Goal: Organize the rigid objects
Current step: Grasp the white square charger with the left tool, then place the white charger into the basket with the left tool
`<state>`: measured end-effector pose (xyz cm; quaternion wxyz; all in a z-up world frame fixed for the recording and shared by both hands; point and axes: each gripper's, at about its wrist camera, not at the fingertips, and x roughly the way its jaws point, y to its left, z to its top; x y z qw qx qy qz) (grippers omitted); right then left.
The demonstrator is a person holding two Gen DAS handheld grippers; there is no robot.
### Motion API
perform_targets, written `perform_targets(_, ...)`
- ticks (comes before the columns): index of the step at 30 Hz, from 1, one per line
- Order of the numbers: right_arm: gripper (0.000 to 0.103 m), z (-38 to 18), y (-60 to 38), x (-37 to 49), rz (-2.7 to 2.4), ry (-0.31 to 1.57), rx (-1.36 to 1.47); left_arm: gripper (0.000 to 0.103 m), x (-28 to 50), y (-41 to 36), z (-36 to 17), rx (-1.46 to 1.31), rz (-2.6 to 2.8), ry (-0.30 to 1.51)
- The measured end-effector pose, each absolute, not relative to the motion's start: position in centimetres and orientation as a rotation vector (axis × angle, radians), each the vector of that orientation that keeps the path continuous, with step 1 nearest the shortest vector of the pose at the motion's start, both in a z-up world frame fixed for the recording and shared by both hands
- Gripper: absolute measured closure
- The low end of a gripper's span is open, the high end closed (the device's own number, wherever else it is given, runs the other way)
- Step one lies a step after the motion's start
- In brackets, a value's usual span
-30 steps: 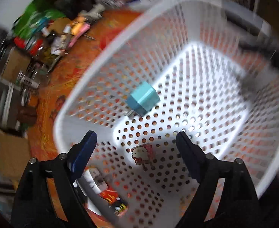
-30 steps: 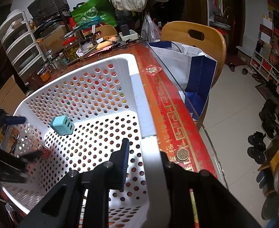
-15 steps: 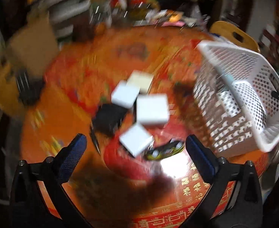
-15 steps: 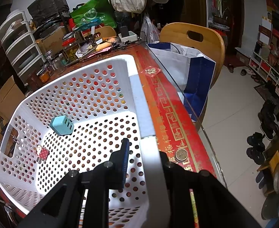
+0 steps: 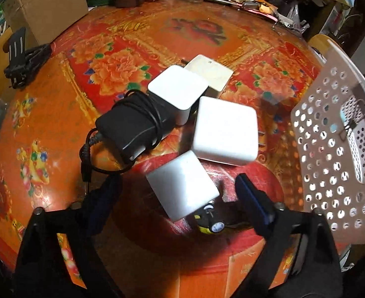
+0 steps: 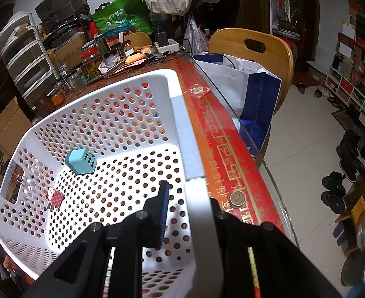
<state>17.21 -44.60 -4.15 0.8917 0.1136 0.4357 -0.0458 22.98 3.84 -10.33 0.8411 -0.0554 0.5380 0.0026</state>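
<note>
Both claws — left (image 5: 180,193) wide, right (image 6: 189,198) on basket rim (image 6: 197,198)

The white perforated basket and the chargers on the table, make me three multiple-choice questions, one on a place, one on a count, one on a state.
1. Where is the teal USB charger?
A. inside the white basket
B. on the chair
C. on the floor

2. How many white adapters lie by the black adapter?
A. one
B. three
C. six

3. What is the right tool doing?
A. hanging free
B. closed on the basket's rim
C. holding a coin

Answers: 1 A, it lies against the basket's inner wall. 2 B, three white blocks show in the left wrist view. 3 B, the rim runs between its fingers.
</note>
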Motion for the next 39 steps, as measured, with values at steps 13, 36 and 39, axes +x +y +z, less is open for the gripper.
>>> perform_targets(13,0.085,-4.1,-44.6,17.2,-0.087,0.905,0.236,0.049,21.6,2.2,-9.6,-0.033,-0.008,1.052)
perform_targets(36,0.085,-4.0,-44.5,17.2,-0.082,0.907,0.223,0.049,20.3,-1.4,3.7,0.300,0.094,0.675)
perform_targets(39,0.085,-4.0,-44.5,17.3,-0.080,0.906,0.221,0.049,20.4,-3.8,4.5,0.363,0.070,0.646)
